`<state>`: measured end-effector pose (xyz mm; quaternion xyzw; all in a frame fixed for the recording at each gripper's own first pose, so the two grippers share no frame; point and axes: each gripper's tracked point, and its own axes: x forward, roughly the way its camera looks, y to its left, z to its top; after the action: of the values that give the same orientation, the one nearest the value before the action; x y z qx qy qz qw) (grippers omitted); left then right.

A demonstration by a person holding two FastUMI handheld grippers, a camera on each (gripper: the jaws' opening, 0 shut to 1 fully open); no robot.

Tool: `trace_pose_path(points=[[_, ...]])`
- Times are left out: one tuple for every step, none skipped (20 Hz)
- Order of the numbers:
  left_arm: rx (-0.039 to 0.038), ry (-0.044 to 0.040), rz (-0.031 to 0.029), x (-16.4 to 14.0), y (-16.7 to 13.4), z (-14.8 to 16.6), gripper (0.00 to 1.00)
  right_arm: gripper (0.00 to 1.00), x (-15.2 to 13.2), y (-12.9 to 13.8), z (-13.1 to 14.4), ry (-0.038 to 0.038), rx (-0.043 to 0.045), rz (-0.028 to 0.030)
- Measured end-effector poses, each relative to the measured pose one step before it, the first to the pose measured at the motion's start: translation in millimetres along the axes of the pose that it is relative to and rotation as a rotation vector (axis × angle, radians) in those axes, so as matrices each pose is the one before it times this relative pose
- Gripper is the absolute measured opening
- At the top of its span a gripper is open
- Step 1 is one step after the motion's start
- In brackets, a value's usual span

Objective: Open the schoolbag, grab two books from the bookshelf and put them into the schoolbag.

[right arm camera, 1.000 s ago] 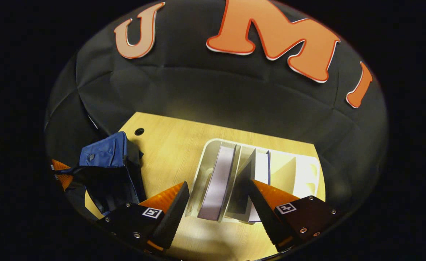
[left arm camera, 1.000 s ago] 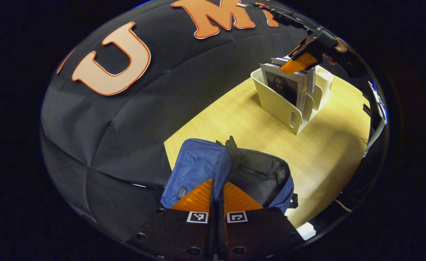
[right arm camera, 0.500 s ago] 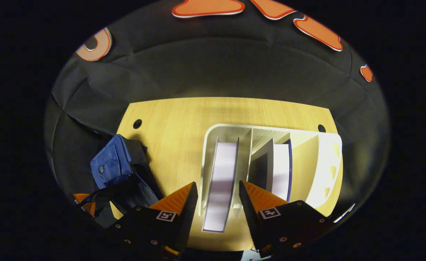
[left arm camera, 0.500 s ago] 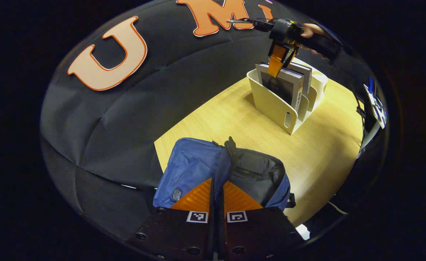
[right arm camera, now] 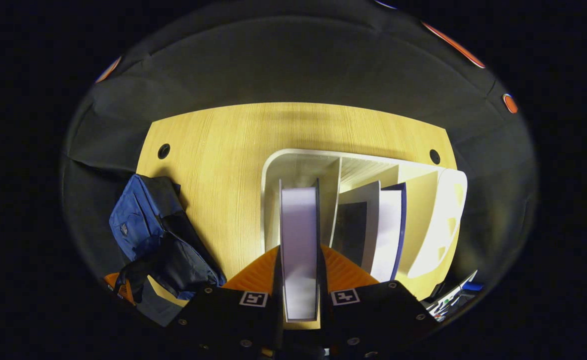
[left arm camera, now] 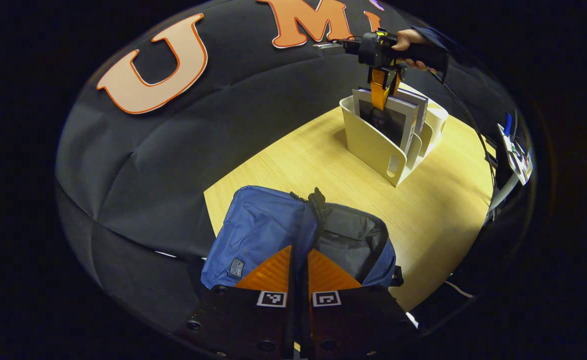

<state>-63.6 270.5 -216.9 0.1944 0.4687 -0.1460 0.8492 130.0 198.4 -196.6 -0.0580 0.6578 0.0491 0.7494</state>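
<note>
Schoolbag [left arm camera: 293, 235], unzipped, lying at table's [left arm camera: 443, 215] near edge; left gripper [left arm camera: 298, 270] pinching its opening edge.
First book [right arm camera: 299, 235] standing in bookshelf [right arm camera: 443, 200], right gripper [right arm camera: 299, 270] clamping its top; lifting askew risks snagging the divider. Left gripper view showing its cover; right gripper view showing second book [right arm camera: 383, 230].

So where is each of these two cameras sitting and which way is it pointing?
Left gripper view: rides the left gripper, low over the open schoolbag, facing across the table to the bookshelf; the person's hand shows.
Right gripper view: rides the right gripper, looking down into the bookshelf, fingers around a book.
Shared: schoolbag, bookshelf, table, both grippers.
</note>
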Motion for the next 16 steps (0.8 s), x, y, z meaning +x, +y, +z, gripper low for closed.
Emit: trace_pose_path(points=[[-0.0036, 0.00176, -0.00345, 0.3, 0.76, -0.31, 0.05, 0.3, -3.22, 0.97, 0.27, -0.01035, 0.00664, 0.00965], [-0.00166, 0.0019, -0.00518, 0.87, 0.36, 1.01, 0.05, 0.29, -5.56, -1.45, 0.08, -0.00573, 0.01081, 0.00621], [-0.00077, 0.00186, -0.00668, 2.16, -0.23, -1.06, 0.05, 0.28, -7.53, -1.12, -0.23, -0.01612, 0.0145, 0.01126], [0.0023, -0.00109, -0.00625, 0.56, -0.59, 0.68, 0.05, 0.28, -7.17, -1.88, 0.99, -0.00983, 0.0122, 0.00981], [-0.0047, -0.00497, -0.00945, 0.8, -1.48, 1.55, 0.05, 0.28, -8.48, -2.94, -0.62, -0.01827, 0.01511, 0.00578], [-0.00502, 0.00339, -0.00326, 0.94, -0.22, 0.43, 0.05, 0.28, -7.52, -3.51, 0.34, -0.01783, 0.00748, 0.00279], [-0.00083, -0.00174, -0.00546, -0.49, -0.23, 0.64, 0.05, 0.28, -9.7, -5.39, -0.62, -0.01974, 0.01562, 0.00013], [0.00045, 0.00247, -0.00402, -0.42, 0.27, 2.52, 0.05, 0.28, -9.46, -3.87, -0.34, -0.01695, 0.00948, 0.00367], [-0.0017, 0.00218, -0.00314, -1.35, 2.34, 1.12, 0.05, 0.28, -10.78, -2.97, -2.52, -0.0203, 0.01148, 0.00833], [0.00038, 0.00099, -0.00502, -0.33, 1.51, 1.65, 0.05, 0.27, -11.44, -2.42, -1.04, -0.02003, 0.00805, 0.01046], [0.00112, 0.00053, -0.00233, -0.83, 1.23, 0.05, 0.05, 0.28, -11.55, -2.96, -2.22, -0.02476, 0.01195, 0.00905], [-0.00073, 0.00058, -0.0035, -0.33, 0.33, 1.05, 0.05, 0.27, -12.35, -2.15, -1.03, -0.02513, 0.00926, 0.00594], [-0.00373, 0.00067, -0.00551, 0.07, -0.06, -0.14, 0.05, 0.27, -8.63, -2.01, -1.91, -0.0227, 0.00632, 0.01001], [-0.00521, 0.00093, -0.00325, 0.29, -0.31, 1.6, 0.05, 0.28, -11.17, -0.74, -1.97, -0.0189, 0.00938, 0.01331], [-0.00211, 0.00103, -0.00369, -0.03, 0.57, 0.45, 0.05, 0.28, -11.52, 0.2, -2.61, -0.02019, 0.01016, 0.01667], [-0.00378, 0.00077, -0.00195, -0.42, 1.25, 1.3, 0.05, 0.27, -10.16, 0.59, -1.36, -0.01645, 0.01203, 0.01458]])
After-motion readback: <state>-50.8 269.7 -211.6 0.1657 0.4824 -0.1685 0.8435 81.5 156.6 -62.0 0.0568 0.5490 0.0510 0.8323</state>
